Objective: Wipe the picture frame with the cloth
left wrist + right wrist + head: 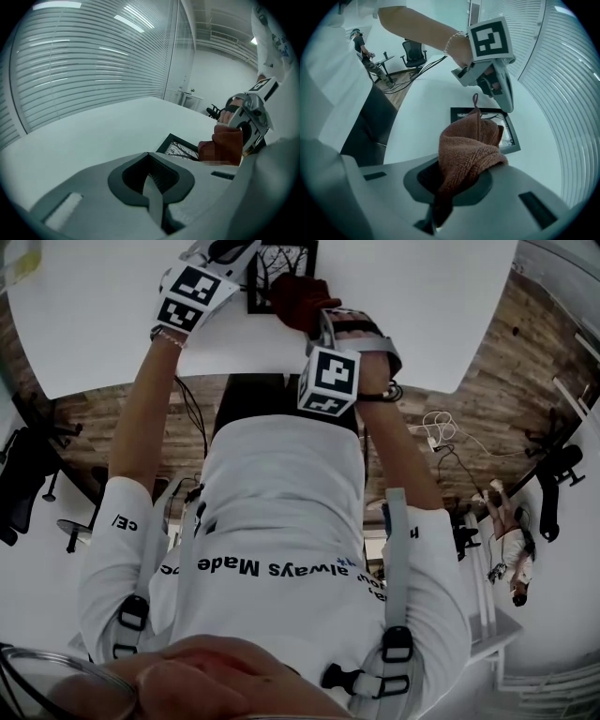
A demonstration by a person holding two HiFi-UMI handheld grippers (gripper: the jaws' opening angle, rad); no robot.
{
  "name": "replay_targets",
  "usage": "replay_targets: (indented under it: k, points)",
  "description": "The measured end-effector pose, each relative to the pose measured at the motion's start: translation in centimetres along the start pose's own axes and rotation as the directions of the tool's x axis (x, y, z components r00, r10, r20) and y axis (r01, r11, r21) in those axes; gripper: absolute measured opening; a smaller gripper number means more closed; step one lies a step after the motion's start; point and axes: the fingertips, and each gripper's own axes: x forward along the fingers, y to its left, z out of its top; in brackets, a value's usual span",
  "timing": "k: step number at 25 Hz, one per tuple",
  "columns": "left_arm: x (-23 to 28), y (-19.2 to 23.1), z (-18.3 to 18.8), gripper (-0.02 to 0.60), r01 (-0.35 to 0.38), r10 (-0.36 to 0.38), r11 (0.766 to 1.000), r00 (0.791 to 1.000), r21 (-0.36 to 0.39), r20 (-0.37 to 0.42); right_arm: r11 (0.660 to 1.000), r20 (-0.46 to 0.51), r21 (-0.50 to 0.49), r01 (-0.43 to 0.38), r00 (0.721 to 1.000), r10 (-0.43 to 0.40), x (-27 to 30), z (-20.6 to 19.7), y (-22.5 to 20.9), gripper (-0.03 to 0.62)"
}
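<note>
A black picture frame [281, 263] with a branch drawing lies flat on the white table [431, 296]. My right gripper [443, 192] is shut on a red-brown terry cloth [468, 145], which bulges out of its jaws over the frame's near edge [508, 140]. In the head view the cloth [298, 298] rests on the frame's lower right corner. My left gripper [507, 104] points down at the frame's far edge, touching or nearly touching it. In its own view the left gripper [154, 197] has its jaws together with nothing between them. The frame [180, 147] and cloth [224, 145] lie beyond.
The table's near edge [253, 371] runs just under my forearms. Beyond it are wood floor, office chairs [23, 474] and cables [441, 432]. A person [511, 545] stands far off at the right. Glass walls with blinds [84, 70] border the table's far side.
</note>
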Motion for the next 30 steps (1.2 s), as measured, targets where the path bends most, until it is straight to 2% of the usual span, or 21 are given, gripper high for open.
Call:
replay_targets:
  k: [4, 7, 11, 14, 18, 22, 26, 30]
  points:
    - [0.0, 0.3, 0.1, 0.002, -0.004, 0.004, 1.0, 1.0, -0.003, -0.001, 0.997, -0.018, -0.014, -0.077, 0.997, 0.077, -0.4, -0.2, 2.8, 0.02]
    - [-0.1, 0.3, 0.2, 0.002, -0.009, 0.009, 1.0, 1.0, -0.001, -0.002, 0.995, 0.039, 0.025, -0.096, 0.995, 0.095, -2.5, 0.6, 3.6, 0.02]
    - [-0.7, -0.3, 0.4, 0.002, -0.049, 0.05, 0.997, 0.999, 0.053, -0.018, 0.983, 0.183, 0.179, -0.045, 0.983, 0.011, -7.5, 1.9, 1.6, 0.02]
    - [-2.8, -1.3, 2.0, 0.002, -0.075, 0.075, 0.997, 0.997, 0.019, 0.037, 0.946, 0.308, 0.325, -0.003, 0.946, -0.102, -11.9, 2.7, -1.2, 0.02]
    - [-8.4, -3.1, 5.7, 0.002, -0.106, 0.116, 0.992, 0.981, -0.075, 0.155, 0.876, 0.429, 0.479, 0.057, 0.855, -0.29, -18.1, 3.8, -5.2, 0.02]
    - [-14.3, -5.2, 9.9, 0.002, -0.139, 0.172, 0.98, 0.949, -0.142, 0.263, 0.813, 0.496, 0.573, 0.101, 0.747, -0.442, -23.8, 4.8, -8.5, 0.02]
    - [-19.2, -7.3, 14.8, 0.002, -0.152, 0.215, 0.971, 0.898, -0.187, 0.384, 0.758, 0.563, 0.652, 0.036, 0.647, -0.514, -28.7, 6.6, -9.8, 0.02]
    - [-24.1, -9.8, 19.8, 0.002, -0.172, 0.247, 0.966, 0.827, -0.192, 0.506, 0.739, 0.612, 0.672, 0.047, 0.525, -0.591, -33.4, 8.7, -10.2, 0.02]
